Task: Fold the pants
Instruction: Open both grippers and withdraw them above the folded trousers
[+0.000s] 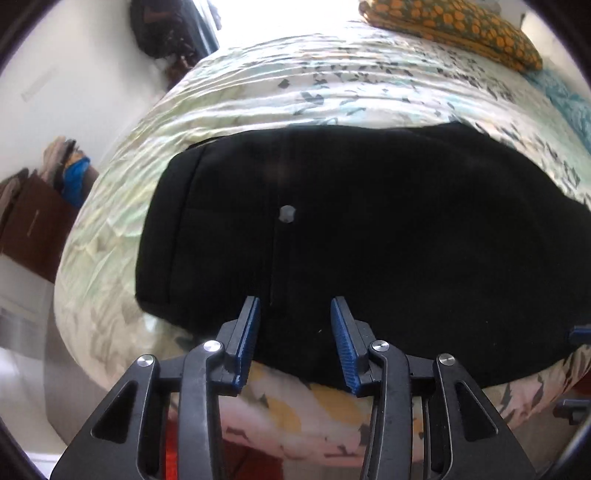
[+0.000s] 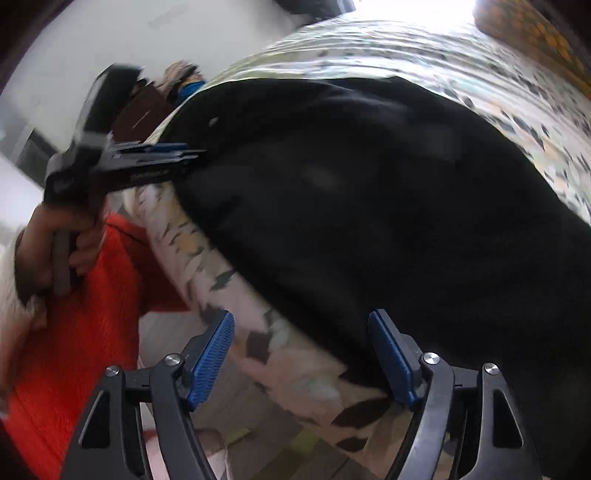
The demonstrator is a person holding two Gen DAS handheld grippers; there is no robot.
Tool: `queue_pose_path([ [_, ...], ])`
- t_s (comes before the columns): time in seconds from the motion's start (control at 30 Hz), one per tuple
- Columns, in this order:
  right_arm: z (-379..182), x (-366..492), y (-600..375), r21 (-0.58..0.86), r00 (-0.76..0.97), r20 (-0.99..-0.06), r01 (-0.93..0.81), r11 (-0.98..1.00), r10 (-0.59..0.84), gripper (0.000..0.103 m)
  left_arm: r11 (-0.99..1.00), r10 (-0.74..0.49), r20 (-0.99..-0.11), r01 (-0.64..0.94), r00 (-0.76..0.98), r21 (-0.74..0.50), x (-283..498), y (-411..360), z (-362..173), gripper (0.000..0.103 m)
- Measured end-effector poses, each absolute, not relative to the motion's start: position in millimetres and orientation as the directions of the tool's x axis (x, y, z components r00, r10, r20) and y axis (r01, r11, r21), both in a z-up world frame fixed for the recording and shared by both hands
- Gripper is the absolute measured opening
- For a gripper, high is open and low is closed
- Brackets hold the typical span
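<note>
The black pants (image 1: 369, 221) lie flat on the patterned bedsheet (image 1: 295, 81), with a small grey button (image 1: 287, 214) showing near their left end. My left gripper (image 1: 295, 310) hovers open over the pants' near edge, and dark cloth shows in the gap between its blue pads. In the right wrist view the same pants (image 2: 369, 203) fill the middle. My right gripper (image 2: 301, 325) stands wide open above the bed's near edge, its right pad (image 2: 391, 354) over the pants' border. A hand (image 2: 74, 243) holds the left gripper (image 2: 192, 155) at the pants' left end.
An orange-dotted pillow (image 1: 454, 29) lies at the far right of the bed beside a teal blanket (image 1: 569, 99). A brown box (image 1: 33, 221) with clothes stands left of the bed, and a dark bag (image 1: 166, 26) sits behind. The person's red sweater (image 2: 85, 332) is close at the left.
</note>
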State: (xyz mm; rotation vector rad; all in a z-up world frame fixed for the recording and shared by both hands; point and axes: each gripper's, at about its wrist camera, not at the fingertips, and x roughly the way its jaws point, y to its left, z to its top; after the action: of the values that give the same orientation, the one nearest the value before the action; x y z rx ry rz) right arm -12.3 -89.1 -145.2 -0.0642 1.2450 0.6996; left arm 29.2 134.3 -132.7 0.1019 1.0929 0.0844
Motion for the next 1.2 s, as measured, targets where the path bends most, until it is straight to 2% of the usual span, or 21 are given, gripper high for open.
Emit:
queue_pose_path([
  [0.07, -126.8, -6.2, -104.5, 0.349, 0.183, -0.853, -0.495, 0.796, 0.488, 0.072, 0.997, 0.075, -0.852, -0.048, 0.519, 0.059, 28.6, 135.9, -119.0, 0.041],
  [0.13, -109.5, 8.9, -131.2, 0.311, 0.319, -0.83, -0.416, 0.855, 0.457, 0.073, 0.999, 0.04, -0.813, -0.021, 0.581, 0.035, 29.7, 124.4, -105.2, 0.051],
  [0.17, -107.0, 18.6, -144.6, 0.297, 0.361, -0.828, -0.366, 0.882, 0.429, 0.073, 0.999, 0.016, -0.801, 0.014, 0.598, 0.03, 30.7, 113.6, -102.1, 0.06],
  [0.23, -118.1, 35.4, -164.0, 0.264, 0.363, -0.859, -0.293, 0.919, 0.362, 0.073, 0.994, -0.046, -0.789, 0.11, 0.613, 0.028, 32.5, 85.3, -105.0, 0.062],
  [0.27, -128.0, 38.5, -169.2, 0.255, 0.338, -0.876, -0.28, 0.926, 0.344, 0.073, 0.987, -0.065, -0.799, 0.159, 0.598, 0.038, 31.2, 72.2, -110.2, 0.062],
  [0.33, -150.7, 30.8, -171.1, 0.302, 0.234, -0.9, -0.276, 0.912, 0.369, 0.072, 0.969, -0.036, -0.868, 0.231, 0.495, 0.092, 31.7, 48.6, -134.0, 0.055],
  [0.37, -159.7, 20.9, -168.9, 0.369, 0.169, -0.891, -0.274, 0.888, 0.422, 0.072, 0.963, -0.004, -0.904, 0.245, 0.427, 0.112, 29.7, 44.0, -148.8, 0.043],
  [0.47, -154.8, -11.4, -162.9, 0.476, 0.101, -0.841, -0.332, 0.814, 0.532, 0.071, 0.967, -0.009, -0.906, 0.235, 0.423, 0.1, 14.8, 51.6, -143.2, 0.043],
  [0.5, -153.2, -15.7, -166.8, 0.532, 0.057, -0.816, -0.318, 0.785, 0.576, 0.067, 0.973, -0.015, -0.895, 0.212, 0.446, 0.089, 10.9, 55.7, -132.3, 0.043],
  [0.53, -148.3, -18.2, -177.4, 0.544, 0.078, -0.806, -0.291, 0.787, 0.586, 0.067, 0.977, -0.026, -0.877, 0.197, 0.48, 0.079, 8.4, 57.6, -123.5, 0.042],
  [0.57, -141.6, -19.1, -189.7, 0.513, 0.135, -0.816, -0.277, 0.812, 0.562, 0.067, 0.978, -0.043, -0.858, 0.197, 0.511, 0.068, 5.4, 54.4, -115.7, 0.042],
  [0.63, -129.5, -17.6, -216.4, 0.399, 0.253, -0.852, -0.252, 0.882, 0.458, 0.068, 0.975, -0.07, -0.834, 0.213, 0.548, 0.058, 7.7, 45.9, -105.5, 0.058],
  [0.67, -126.0, -15.5, -228.9, 0.331, 0.301, -0.869, -0.235, 0.914, 0.392, 0.068, 0.974, -0.077, -0.826, 0.218, 0.559, 0.056, 8.5, 40.4, -103.8, 0.071],
  [0.7, -125.5, -11.5, -239.4, 0.259, 0.332, -0.888, -0.213, 0.942, 0.319, 0.069, 0.972, -0.086, -0.82, 0.228, 0.566, 0.055, 10.6, 31.9, -104.0, 0.074],
  [0.83, -131.9, -2.4, -257.5, 0.084, 0.414, -0.897, -0.182, 0.98, 0.154, 0.068, 0.944, -0.098, -0.846, 0.318, 0.524, 0.087, 21.6, -4.5, -125.3, 0.073],
  [0.9, -147.2, 3.2, -254.1, -0.046, 0.398, -0.917, -0.204, 0.978, 0.04, 0.068, 0.914, -0.021, -0.905, 0.374, 0.424, 0.154, 16.0, -22.6, -144.5, 0.058],
  [0.93, -157.3, 3.4, -252.2, -0.074, 0.368, -0.93, -0.222, 0.972, 0.013, 0.068, 0.904, 0.015, -0.922, 0.389, 0.387, 0.178, 12.0, -25.3, -154.0, 0.058],
  [1.1, -153.4, -12.0, -252.9, 0.021, 0.296, -0.952, -0.197, 0.98, 0.08, 0.069, 0.926, -0.008, -0.915, 0.349, 0.403, 0.145, -2.9, -14.6, -130.1, 0.056],
  [1.13, -150.6, -16.3, -255.2, 0.018, 0.303, -0.95, -0.204, 0.979, 0.081, 0.068, 0.931, -0.032, -0.904, 0.341, 0.426, 0.128, -5.3, -16.0, -124.3, 0.058],
  [1.2, -142.5, -23.0, -264.3, 0.017, 0.359, -0.93, -0.177, 0.984, 0.08, 0.068, 0.934, -0.061, -0.882, 0.338, 0.467, 0.115, -1.6, -32.0, -116.2, 0.076],
])
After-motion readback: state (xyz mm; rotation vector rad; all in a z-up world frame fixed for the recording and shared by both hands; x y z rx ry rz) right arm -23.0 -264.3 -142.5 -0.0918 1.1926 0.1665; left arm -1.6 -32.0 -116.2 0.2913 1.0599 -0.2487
